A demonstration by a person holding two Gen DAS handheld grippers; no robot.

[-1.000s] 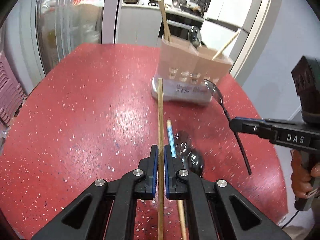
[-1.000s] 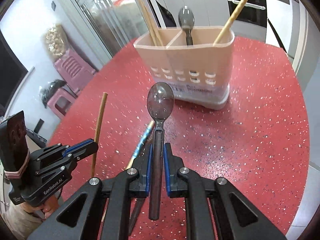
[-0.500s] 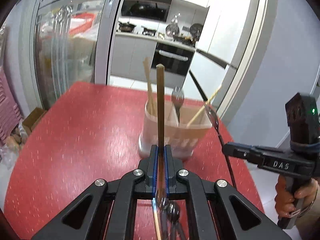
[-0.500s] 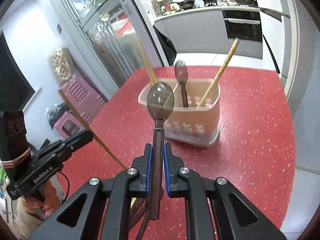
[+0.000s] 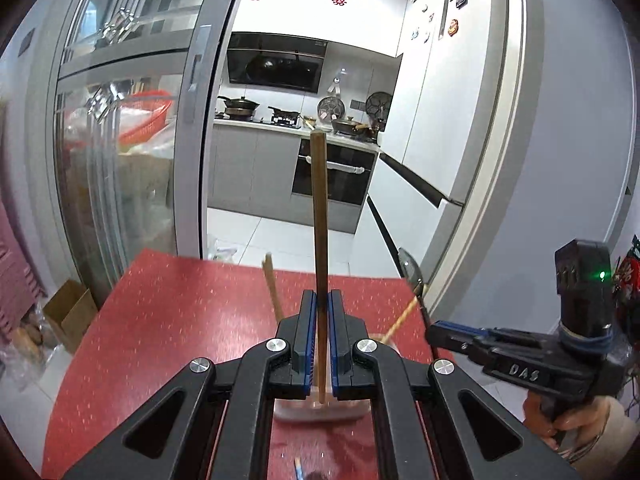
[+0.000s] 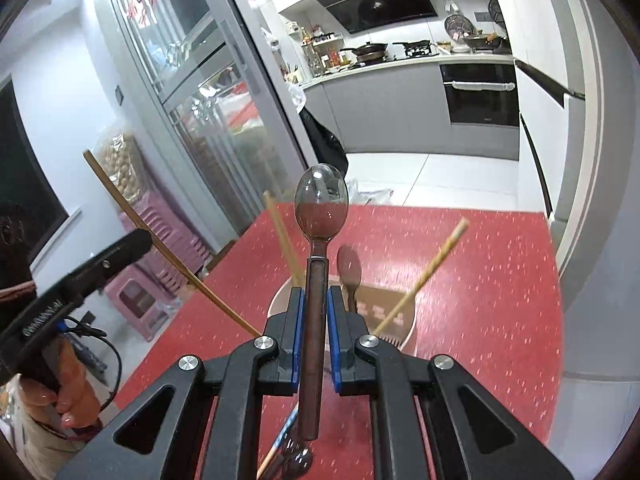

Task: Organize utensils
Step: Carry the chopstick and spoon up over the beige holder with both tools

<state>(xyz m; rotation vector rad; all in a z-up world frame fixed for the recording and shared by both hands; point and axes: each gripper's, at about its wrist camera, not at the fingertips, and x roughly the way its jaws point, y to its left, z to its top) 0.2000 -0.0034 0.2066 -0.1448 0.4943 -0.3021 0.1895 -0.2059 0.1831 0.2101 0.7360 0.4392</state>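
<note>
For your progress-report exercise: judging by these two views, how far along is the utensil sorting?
Done: the holder on the red table already has two chopsticks and a spoon. In hand: the left gripper clamps a wooden chopstick; the right gripper clamps a dark spoon. Left: both need placing, plus utensils lying on the table.

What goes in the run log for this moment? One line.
left gripper: shut on brown wooden chopstick | right gripper: shut on dark metal spoon | beige plastic utensil holder: below

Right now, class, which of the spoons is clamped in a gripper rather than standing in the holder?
The clear-bowled spoon, shut in the right gripper; the other spoon stands in the utensil holder.
</note>
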